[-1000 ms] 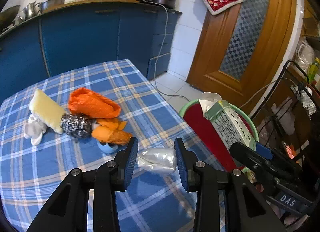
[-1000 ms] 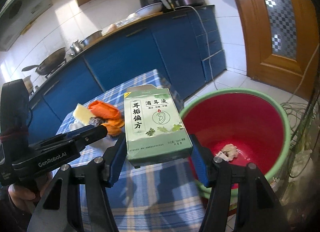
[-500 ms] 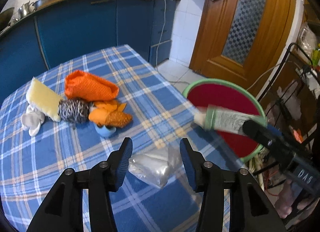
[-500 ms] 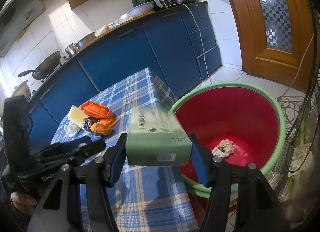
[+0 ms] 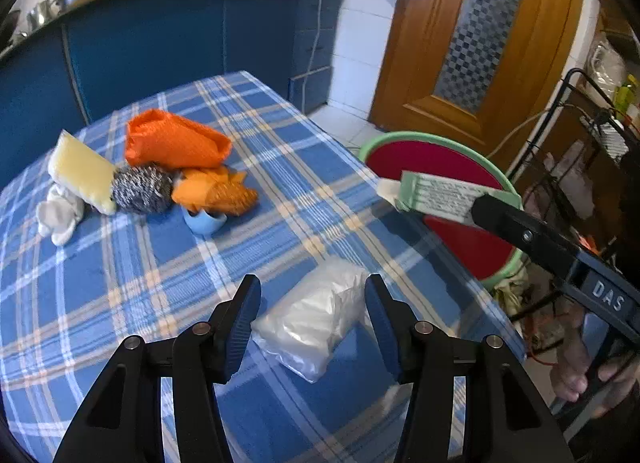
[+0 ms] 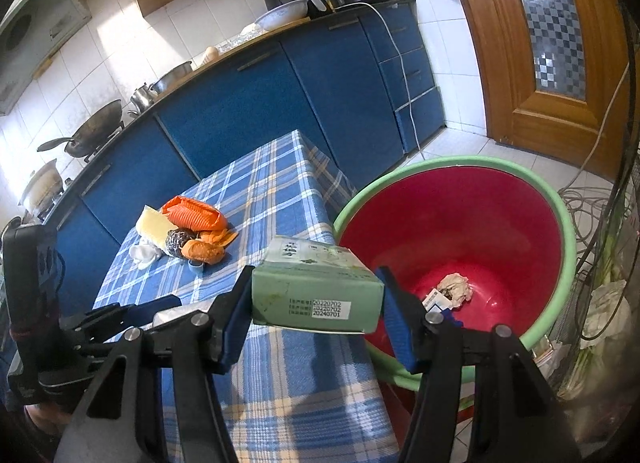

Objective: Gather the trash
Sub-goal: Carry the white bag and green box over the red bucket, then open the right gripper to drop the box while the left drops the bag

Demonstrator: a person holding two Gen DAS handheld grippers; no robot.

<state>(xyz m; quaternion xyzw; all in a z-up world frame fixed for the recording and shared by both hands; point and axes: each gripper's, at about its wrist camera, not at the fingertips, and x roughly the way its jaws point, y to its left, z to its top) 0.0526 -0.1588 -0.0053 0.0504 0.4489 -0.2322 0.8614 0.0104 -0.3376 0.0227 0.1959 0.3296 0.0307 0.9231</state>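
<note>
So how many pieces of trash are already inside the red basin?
2 visible: a crumpled paper wad and a small blue-and-white packet beside it, both on the bottom of the basin. The box and right gripper may hide more.

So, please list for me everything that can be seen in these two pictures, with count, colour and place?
plastic bag: 1, clear whitish, on the cloth between the left fingers
box: 1, pale green, clamped in the right gripper beside the basin
basin: 1, red inside, green rim, on the floor by the table
crumpled paper: 1, whitish, in the basin
tablecloth: 1, blue plaid, on the table
orange bag: 1, far side of the cloth
steel scourer: 1, grey, before the bag
sponge: 1, yellow, left of the scourer
white rag: 1, under the sponge
orange scraps: several
small cup: 1, light blue
cabinets: blue, behind
door: 1, wooden
left gripper: black, open, jaws just widened
right gripper: black
</note>
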